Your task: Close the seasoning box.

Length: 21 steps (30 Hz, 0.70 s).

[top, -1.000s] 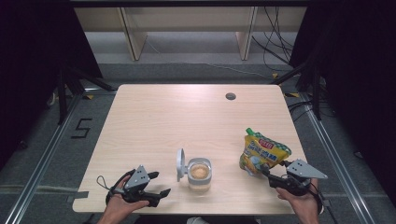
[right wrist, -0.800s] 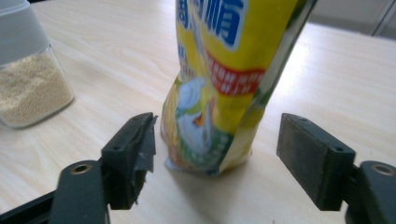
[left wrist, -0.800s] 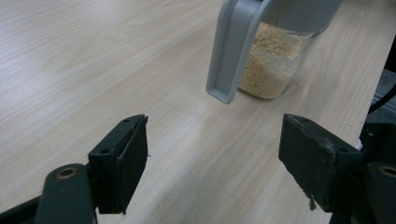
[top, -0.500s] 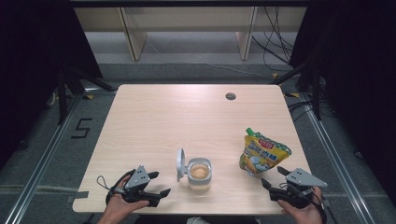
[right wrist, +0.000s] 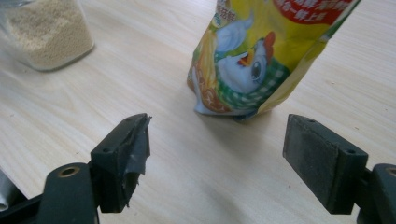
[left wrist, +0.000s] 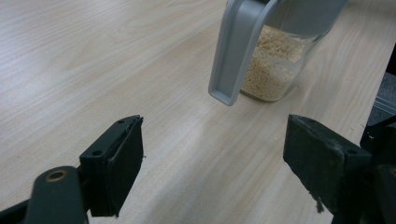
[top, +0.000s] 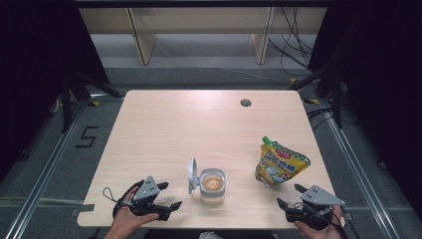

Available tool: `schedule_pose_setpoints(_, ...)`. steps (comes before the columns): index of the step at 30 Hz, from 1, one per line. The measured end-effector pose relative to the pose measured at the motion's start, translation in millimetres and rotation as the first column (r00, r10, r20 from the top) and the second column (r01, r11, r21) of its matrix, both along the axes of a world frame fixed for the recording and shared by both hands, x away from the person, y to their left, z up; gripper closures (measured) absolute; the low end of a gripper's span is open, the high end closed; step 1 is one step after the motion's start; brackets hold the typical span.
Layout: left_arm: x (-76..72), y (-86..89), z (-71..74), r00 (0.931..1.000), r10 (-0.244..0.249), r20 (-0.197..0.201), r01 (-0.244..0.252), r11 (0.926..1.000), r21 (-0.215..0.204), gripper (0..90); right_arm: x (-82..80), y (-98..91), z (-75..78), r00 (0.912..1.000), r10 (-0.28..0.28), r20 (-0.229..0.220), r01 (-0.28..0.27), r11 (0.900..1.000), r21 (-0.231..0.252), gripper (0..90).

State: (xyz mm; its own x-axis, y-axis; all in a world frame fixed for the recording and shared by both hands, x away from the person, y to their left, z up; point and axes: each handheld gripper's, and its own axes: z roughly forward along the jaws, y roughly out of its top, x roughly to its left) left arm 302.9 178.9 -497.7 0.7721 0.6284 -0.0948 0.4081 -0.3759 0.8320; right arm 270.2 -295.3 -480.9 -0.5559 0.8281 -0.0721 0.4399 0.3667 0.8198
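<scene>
The yellow pouch [top: 280,163] stands at lower right of the high view, just above the right tool [top: 291,201], the nearer one, whose jaws have just been opening, nothing between them. At lower centre, an open jar [top: 213,185] holds pale granules; the left tool [top: 171,208], spread and empty, rests left of it on the counter [top: 199,124].

Table [top: 164,129] evenly lit, surroundings dark; close views soft.

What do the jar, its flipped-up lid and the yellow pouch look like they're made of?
Jar: clear glass or hard plastic; the granules show through.
Lid: matte grey moulded plastic, by its look.
Pouch: glossy printed flexible film; it creases and stands on its own.
</scene>
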Motion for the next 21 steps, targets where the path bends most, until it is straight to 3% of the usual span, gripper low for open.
schedule_pose_setpoints(1,0.2,1.0,1.5,1.0,-0.002,0.001,0.002,0.9999,0.012,19.7,-2.1,2.0,0.3,0.9996,-0.005,-0.028,0.005,1.0,0.001,24.2)
schedule_pose_setpoints(4,1.3,2.8,4.3,0.9998,0.007,0.019,-0.007,0.9999,-0.016,19.7,-2.2,3.7,-0.3,0.9998,0.017,-0.007,-0.017,0.9994,-0.029,24.7)
schedule_pose_setpoints(6,1.7,4.7,6.0,0.9998,0.002,0.018,-0.002,0.9998,-0.021,20.2,-5.6,7.4,-0.7,0.9987,0.005,-0.051,-0.005,1.0,-0.007,24.9)
schedule_pose_setpoints(7,1.3,4.8,6.7,0.9998,0.005,0.017,-0.005,0.9998,-0.02,20.7,-2.9,5.2,-0.9,0.9996,0.026,-0.01,-0.026,0.9989,-0.039,24.9)
schedule_pose_setpoints(8,0.5,4.9,7.4,0.9999,-0.004,0.015,0.005,0.9998,-0.017,22.6,-3.0,5.4,-0.9,0.9996,0.027,-0.01,-0.027,0.9988,-0.04,24.9)
schedule_pose_setpoints(9,0.6,5.5,8.4,0.9996,-0.02,0.017,0.02,0.9998,-0.007,30.4,-3.2,5.6,-0.9,0.9996,0.027,-0.009,-0.028,0.9988,-0.041,25.0)
schedule_pose_setpoints(11,-1.3,3.8,9.2,0.9996,-0.019,0.022,0.02,0.9994,-0.029,36.5,-3.5,5.7,-0.4,0.9995,0.029,-0.011,-0.03,0.9987,-0.042,25.2)
schedule_pose_setpoints(13,-1.7,5.4,11.3,0.9993,-0.031,0.024,0.031,0.9994,-0.016,46.1,-4.2,5.7,-0.1,0.9997,0.022,-0.012,-0.023,0.9991,-0.036,25.2)
schedule_pose_setpoints(14,-2.4,5.7,12.2,0.9992,-0.032,0.024,0.032,0.9993,-0.019,49.7,-5.6,6.5,0.2,0.9991,0.011,-0.041,-0.012,0.9997,-0.021,25.2)
schedule_pose_setpoints(16,-3.4,6.3,14.0,0.9988,-0.032,0.036,0.033,0.9992,-0.021,57.9,-4.4,5.5,0.0,0.9997,0.017,-0.016,-0.017,0.9995,-0.028,25.2)
schedule_pose_setpoints(17,-2.6,7.3,15.7,0.9973,-0.031,0.066,0.032,0.9994,-0.01,63.1,-4.2,5.4,-0.1,0.9997,0.021,-0.014,-0.021,0.9992,-0.034,25.3)
schedule_pose_setpoints(19,-3.4,7.5,17.9,0.9979,-0.01,0.063,0.012,0.9995,-0.031,72.5,-3.8,5.3,0.2,0.9996,0.029,-0.004,-0.029,0.9988,-0.038,25.4)
schedule_pose_setpoints(21,-1.6,9.2,21.1,0.995,-0.021,0.097,0.022,0.9997,-0.008,78.2,-5.1,6.8,-0.5,0.9997,0.021,-0.013,-0.022,0.9995,-0.021,25.3)
